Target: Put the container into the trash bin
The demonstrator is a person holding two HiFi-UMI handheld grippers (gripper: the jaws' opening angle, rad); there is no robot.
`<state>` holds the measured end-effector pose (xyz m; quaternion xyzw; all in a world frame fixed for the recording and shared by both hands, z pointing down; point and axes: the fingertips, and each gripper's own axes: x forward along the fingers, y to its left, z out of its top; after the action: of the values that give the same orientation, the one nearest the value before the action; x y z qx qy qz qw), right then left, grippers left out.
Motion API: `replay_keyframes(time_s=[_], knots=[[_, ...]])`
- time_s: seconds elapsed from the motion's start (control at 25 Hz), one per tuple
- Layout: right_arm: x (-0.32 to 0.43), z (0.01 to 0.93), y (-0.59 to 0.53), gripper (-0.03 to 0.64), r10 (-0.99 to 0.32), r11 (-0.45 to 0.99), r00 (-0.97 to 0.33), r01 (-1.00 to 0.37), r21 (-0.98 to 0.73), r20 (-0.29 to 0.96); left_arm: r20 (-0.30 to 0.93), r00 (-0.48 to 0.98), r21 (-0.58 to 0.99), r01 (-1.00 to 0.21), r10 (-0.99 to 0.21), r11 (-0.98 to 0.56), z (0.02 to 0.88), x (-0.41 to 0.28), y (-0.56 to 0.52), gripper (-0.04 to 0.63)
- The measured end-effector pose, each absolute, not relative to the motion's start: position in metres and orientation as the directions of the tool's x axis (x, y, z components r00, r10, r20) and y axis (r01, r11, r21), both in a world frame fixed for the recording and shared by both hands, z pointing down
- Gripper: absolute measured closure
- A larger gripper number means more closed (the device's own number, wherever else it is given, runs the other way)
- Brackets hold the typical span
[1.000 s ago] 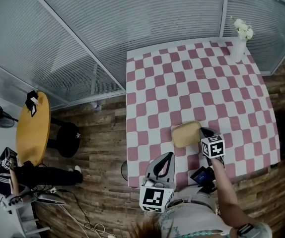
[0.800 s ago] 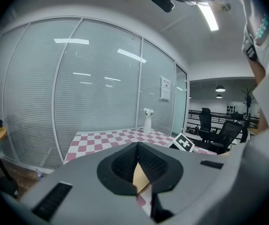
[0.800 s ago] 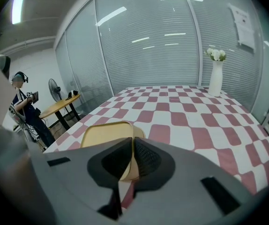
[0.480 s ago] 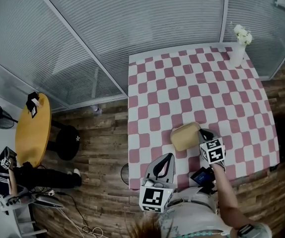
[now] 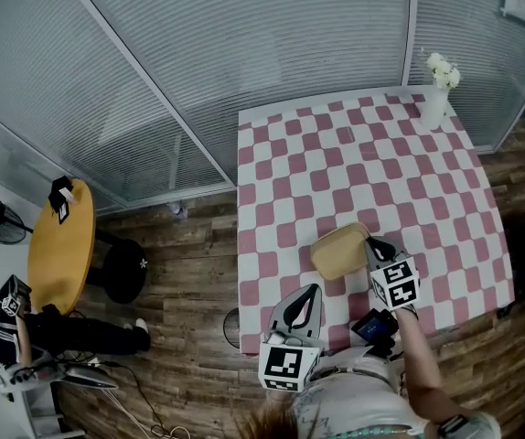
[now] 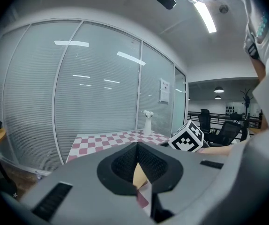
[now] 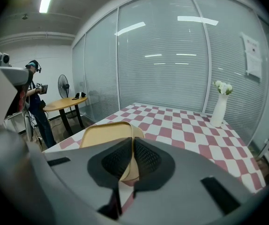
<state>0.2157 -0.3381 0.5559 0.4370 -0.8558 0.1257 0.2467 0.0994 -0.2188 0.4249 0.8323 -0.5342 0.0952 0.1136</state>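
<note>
The tan container, smooth, shallow and round-cornered, shows at lower centre of the head view over the pink-and-white checked table. The right tool, at its right edge, pinches its thin rim, jaws nearly together. The left tool, below and left of it, is closed and empty.

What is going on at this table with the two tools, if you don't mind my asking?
A person holds a two-jaw tool in each hand. The right tool is shut on the rim of a tan container, holding it tilted over the near part of the checkered table. The left tool is shut and empty at the table's near edge. The container has not been thrown away yet.
</note>
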Motion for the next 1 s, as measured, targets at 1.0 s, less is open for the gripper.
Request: replay_keyframes(time_s=[1.0], knots=[[0.192, 0.382, -0.307, 0.607, -0.779, 0.618, -0.594, -0.783, 0.08, 0.201, 0.207, 0.332, 0.074, -0.943, -0.92, -0.324, 0.41, 0.066, -0.211, 0.589]])
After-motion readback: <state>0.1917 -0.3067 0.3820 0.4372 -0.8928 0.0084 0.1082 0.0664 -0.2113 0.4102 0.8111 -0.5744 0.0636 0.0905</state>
